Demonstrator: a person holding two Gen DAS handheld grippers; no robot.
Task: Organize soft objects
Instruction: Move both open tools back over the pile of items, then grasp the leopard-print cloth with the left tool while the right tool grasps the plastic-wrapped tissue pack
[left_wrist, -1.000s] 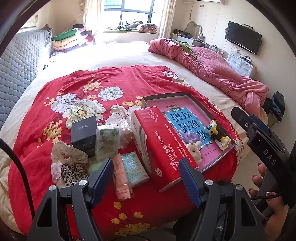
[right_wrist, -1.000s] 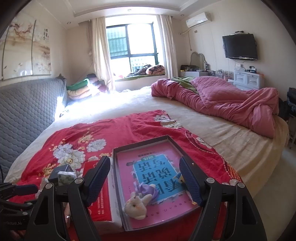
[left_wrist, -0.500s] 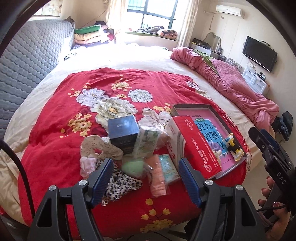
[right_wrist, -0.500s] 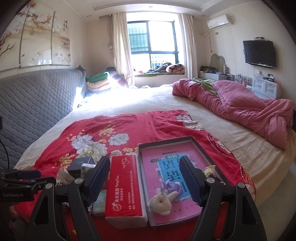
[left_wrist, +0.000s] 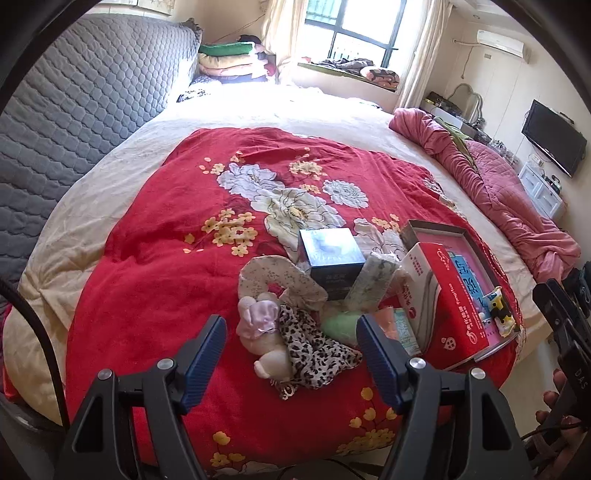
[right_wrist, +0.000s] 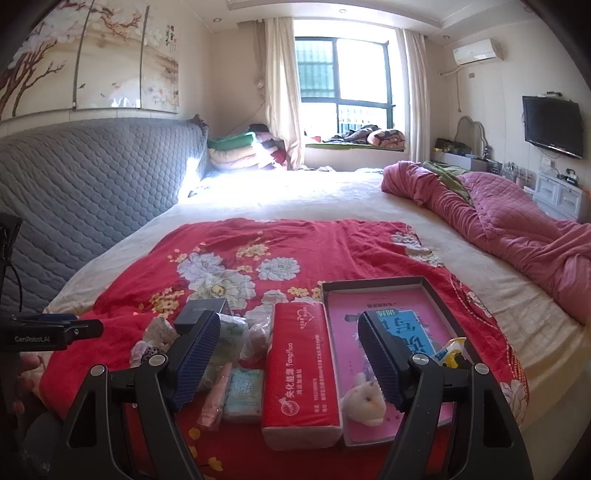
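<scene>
A heap of small things lies on the red flowered quilt (left_wrist: 155, 280). A pale plush bunny (left_wrist: 264, 332) and a leopard-print cloth (left_wrist: 314, 347) lie nearest my left gripper (left_wrist: 291, 325), which hovers open above them and touches nothing. Behind them are a floral fabric piece (left_wrist: 273, 277), a green soft lump (left_wrist: 340, 326) and a floral tissue pack (left_wrist: 373, 282). My right gripper (right_wrist: 289, 325) is open above a red tissue pack (right_wrist: 301, 369). A white plush (right_wrist: 364, 400) and a yellow toy (right_wrist: 452, 350) lie in the shallow tray (right_wrist: 373, 282).
A dark box (left_wrist: 332, 258) stands behind the heap. A small teal pack (right_wrist: 243, 393) and a pink packet (right_wrist: 214, 398) lie left of the red pack. A pink duvet (right_wrist: 517, 229) is bunched at the right, and a grey padded headboard (right_wrist: 92, 184) runs along the left.
Both views have swung left. The heap has slid right in the left wrist view, so the bunny and leopard cloth now sit between its fingers. The red pack is now centred before the right gripper.
</scene>
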